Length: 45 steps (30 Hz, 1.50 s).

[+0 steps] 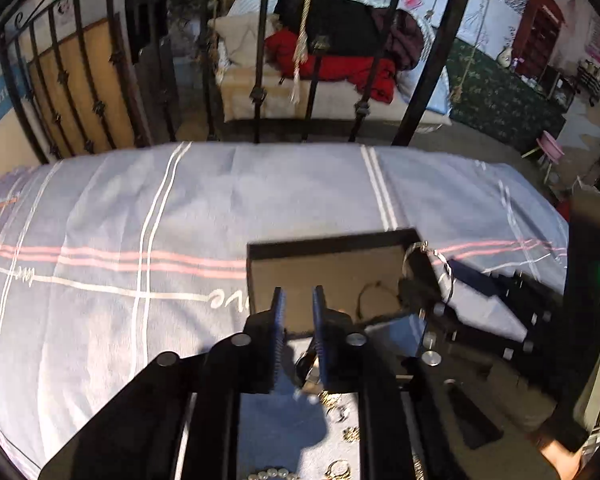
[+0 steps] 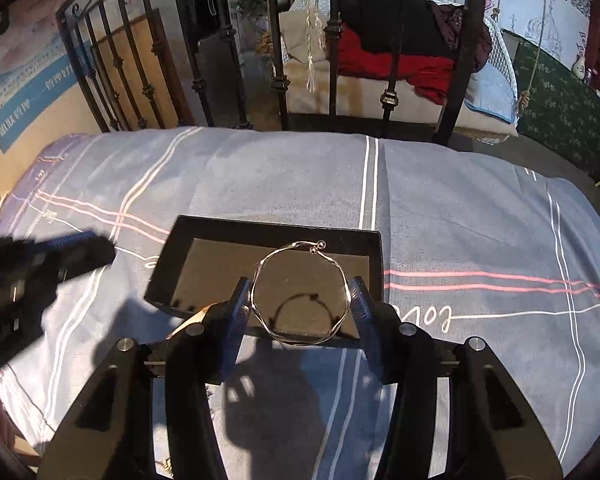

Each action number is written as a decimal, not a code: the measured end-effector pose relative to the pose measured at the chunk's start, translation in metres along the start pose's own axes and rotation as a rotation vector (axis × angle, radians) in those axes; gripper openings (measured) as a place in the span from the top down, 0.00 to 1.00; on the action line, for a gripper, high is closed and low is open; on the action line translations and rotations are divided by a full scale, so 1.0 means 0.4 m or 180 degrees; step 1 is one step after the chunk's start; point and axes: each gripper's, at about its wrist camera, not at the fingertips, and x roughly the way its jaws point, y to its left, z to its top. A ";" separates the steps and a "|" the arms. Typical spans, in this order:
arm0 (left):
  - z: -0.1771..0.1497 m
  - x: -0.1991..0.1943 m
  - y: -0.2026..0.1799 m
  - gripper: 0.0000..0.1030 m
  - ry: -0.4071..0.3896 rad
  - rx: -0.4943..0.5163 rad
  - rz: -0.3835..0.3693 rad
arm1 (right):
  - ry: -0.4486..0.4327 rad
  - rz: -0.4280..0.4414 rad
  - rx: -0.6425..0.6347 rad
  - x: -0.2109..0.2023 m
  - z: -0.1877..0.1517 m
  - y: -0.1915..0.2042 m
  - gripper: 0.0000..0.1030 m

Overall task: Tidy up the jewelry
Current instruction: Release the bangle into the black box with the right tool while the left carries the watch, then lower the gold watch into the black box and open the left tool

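Note:
A black shallow jewelry box (image 2: 374,258) sits open on the blue-grey bedcover; it also shows in the left wrist view (image 1: 332,246). My right gripper (image 2: 300,304) is shut on a thin silver bangle (image 2: 300,294) and holds it above the box's near side. The bangle's shadow falls on the box floor. In the left wrist view the bangle (image 1: 432,264) and the right gripper (image 1: 428,280) hang over the box's right side. My left gripper (image 1: 299,304) is near the box's front edge with a narrow gap between its blue pads and nothing between them. Several small jewelry pieces (image 1: 340,412) lie on the cover below it.
A pearl strand (image 1: 272,473) and rings (image 1: 338,468) lie near the bed's front edge. The black iron bed frame (image 2: 332,60) stands at the far end. A couch with red and black clothes (image 1: 340,60) is beyond it. The bedcover (image 2: 480,220) spreads on both sides.

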 end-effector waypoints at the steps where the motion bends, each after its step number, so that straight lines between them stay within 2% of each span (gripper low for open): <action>1: -0.014 0.009 0.007 0.82 0.0055 -0.0014 -0.0004 | 0.0040 -0.0016 -0.0001 0.014 -0.001 -0.002 0.42; 3: -0.043 0.031 0.014 0.73 0.0143 -0.0005 0.0044 | 0.0084 -0.0047 -0.0019 0.029 -0.009 -0.004 0.42; 4: -0.057 0.040 0.015 0.69 0.0175 0.0001 0.0058 | 0.0094 -0.0073 -0.0024 0.029 -0.017 -0.007 0.37; 5: -0.071 0.051 0.015 0.62 0.0213 -0.0017 0.0046 | 0.0094 -0.0109 -0.0025 0.026 -0.030 -0.011 0.28; 8: -0.104 0.094 -0.001 0.61 0.0359 -0.0008 -0.0006 | 0.0070 -0.0245 -0.0048 -0.002 -0.090 -0.021 0.24; 11: -0.120 0.148 -0.028 0.61 0.0477 0.0066 0.0018 | 0.0129 -0.0193 0.0063 -0.024 -0.163 -0.038 0.24; 13: -0.123 0.186 -0.038 0.63 0.0558 0.0098 0.0055 | 0.0170 -0.0170 0.0128 -0.034 -0.204 -0.044 0.24; 14: -0.125 0.200 -0.036 0.83 0.0589 0.0070 0.0028 | 0.0184 -0.0155 0.0159 -0.039 -0.218 -0.047 0.24; 15: -0.127 0.207 -0.031 0.84 0.0608 0.0044 0.0016 | 0.0189 -0.0155 0.0177 -0.043 -0.228 -0.048 0.24; 18: -0.125 0.181 -0.019 0.87 0.0503 0.0059 0.0063 | 0.0220 -0.0138 0.0193 -0.045 -0.238 -0.047 0.24; 22: -0.109 0.096 0.000 0.87 0.0275 -0.0037 -0.0036 | 0.0154 -0.0125 0.0194 -0.058 -0.217 -0.037 0.23; 24: -0.075 0.056 -0.004 0.87 0.0128 -0.0031 -0.0073 | 0.0105 -0.0095 0.0192 -0.070 -0.201 -0.033 0.23; 28: 0.005 0.040 -0.029 0.87 -0.0039 -0.0012 -0.0048 | 0.0032 -0.0094 0.0169 -0.095 -0.183 -0.028 0.20; 31: 0.037 0.057 -0.048 0.87 -0.0003 0.0053 0.0058 | 0.0001 -0.0085 0.0195 -0.110 -0.179 -0.032 0.20; 33: 0.041 0.059 -0.055 0.83 0.0041 0.0051 0.0083 | 0.0000 -0.0081 0.0200 -0.113 -0.180 -0.034 0.20; 38: 0.027 -0.005 -0.071 0.73 -0.0126 0.0120 0.0174 | -0.0012 -0.0034 0.0205 -0.117 -0.195 -0.020 0.20; 43: 0.014 -0.069 -0.064 0.72 -0.0215 0.0082 0.0099 | -0.0037 0.0086 0.0232 -0.129 -0.218 0.007 0.20; 45: 0.007 -0.090 -0.060 0.65 -0.0229 0.0055 0.0088 | -0.0039 0.0148 0.0221 -0.134 -0.228 0.023 0.20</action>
